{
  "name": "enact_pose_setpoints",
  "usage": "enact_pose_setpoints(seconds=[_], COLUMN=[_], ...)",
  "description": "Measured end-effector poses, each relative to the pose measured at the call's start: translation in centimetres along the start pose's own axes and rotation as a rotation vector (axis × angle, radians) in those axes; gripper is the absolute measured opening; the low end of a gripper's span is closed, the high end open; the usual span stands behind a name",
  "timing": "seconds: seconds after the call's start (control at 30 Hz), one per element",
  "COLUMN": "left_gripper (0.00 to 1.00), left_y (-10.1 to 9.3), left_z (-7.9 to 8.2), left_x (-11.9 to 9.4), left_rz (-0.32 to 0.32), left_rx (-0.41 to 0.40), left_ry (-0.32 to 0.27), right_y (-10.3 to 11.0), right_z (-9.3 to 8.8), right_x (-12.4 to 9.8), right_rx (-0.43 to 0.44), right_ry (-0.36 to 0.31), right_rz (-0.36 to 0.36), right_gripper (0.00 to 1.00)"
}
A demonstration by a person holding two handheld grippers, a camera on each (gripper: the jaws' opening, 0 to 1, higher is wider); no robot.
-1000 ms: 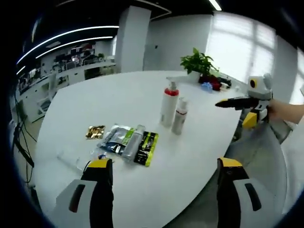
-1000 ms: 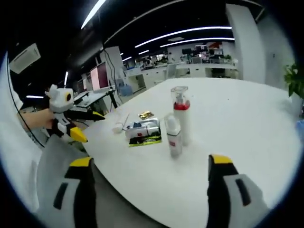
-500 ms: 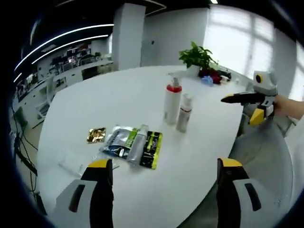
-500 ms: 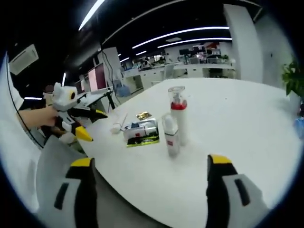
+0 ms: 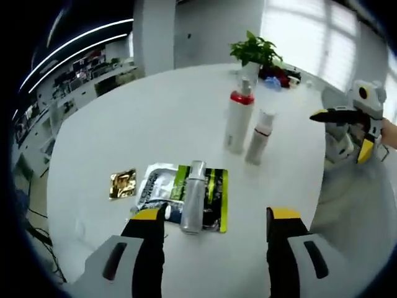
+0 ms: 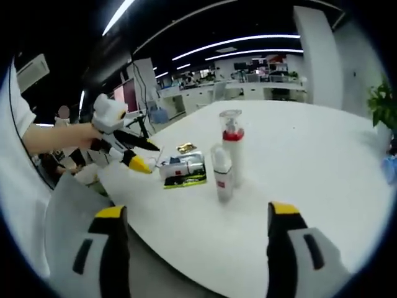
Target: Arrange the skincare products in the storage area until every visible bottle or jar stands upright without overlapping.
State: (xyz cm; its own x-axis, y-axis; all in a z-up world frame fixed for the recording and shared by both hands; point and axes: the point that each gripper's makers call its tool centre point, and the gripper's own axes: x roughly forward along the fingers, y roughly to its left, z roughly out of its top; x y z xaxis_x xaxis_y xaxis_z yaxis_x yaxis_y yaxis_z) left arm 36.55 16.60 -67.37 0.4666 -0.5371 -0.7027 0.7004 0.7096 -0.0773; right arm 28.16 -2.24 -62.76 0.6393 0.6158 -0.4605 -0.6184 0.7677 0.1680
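Observation:
On the white round table (image 5: 124,118) a tall white pump bottle (image 5: 237,124) with a red collar stands upright, with a smaller white bottle (image 5: 257,138) close beside it. A silver tube (image 5: 193,205) lies flat on a green-black sachet (image 5: 215,194) and a silver sachet (image 5: 156,185). My left gripper (image 5: 216,216) hovers open just short of that pile, nothing between its fingers. In the right gripper view the pump bottle (image 6: 231,149), the small bottle (image 6: 221,174) and the sachets (image 6: 183,171) sit ahead of my open right gripper (image 6: 197,211). There the left gripper (image 6: 151,157) is at the pile.
A gold sachet (image 5: 123,184) lies left of the pile. A potted plant (image 5: 254,49) and small red and blue items stand at the table's far edge. The right gripper (image 5: 340,131) hangs off the table's right edge. Office desks fill the background.
My left gripper has moved forward and down toward the lying tube and sachets, which now sit just beyond its fingertips. The right gripper has barely moved.

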Motion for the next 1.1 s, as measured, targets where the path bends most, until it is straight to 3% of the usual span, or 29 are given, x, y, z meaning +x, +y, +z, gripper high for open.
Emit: enact_pose_setpoints(seconds=[0.17,0.33,0.67,1.1], left_gripper=[0.53,0.52,0.40,0.26], left_y=[1.0,1.2,1.3,2.1], left_z=[-0.5,-1.1,-0.9,-2.1], left_x=[2.2,3.5,5.6,6.8], left_rz=[-0.006,-0.022,-0.035,-0.013], left_rx=[0.029,0.043,0.114,0.136], left_ry=[0.093,0.172,0.246,0.382], right_y=[-0.4,-0.4,-0.8,-1.1], right_z=[-0.3,-0.3,0.2,-0.7], right_x=[0.3,0.5,0.7,0.5], right_rx=[-0.023,-0.017,-0.003,0.029], right_ry=[0.022,0.018,0.007,0.020], right_rz=[-0.017,-0.015,-0.015,-0.025], right_gripper=[0.92,0.91,0.89,0.87])
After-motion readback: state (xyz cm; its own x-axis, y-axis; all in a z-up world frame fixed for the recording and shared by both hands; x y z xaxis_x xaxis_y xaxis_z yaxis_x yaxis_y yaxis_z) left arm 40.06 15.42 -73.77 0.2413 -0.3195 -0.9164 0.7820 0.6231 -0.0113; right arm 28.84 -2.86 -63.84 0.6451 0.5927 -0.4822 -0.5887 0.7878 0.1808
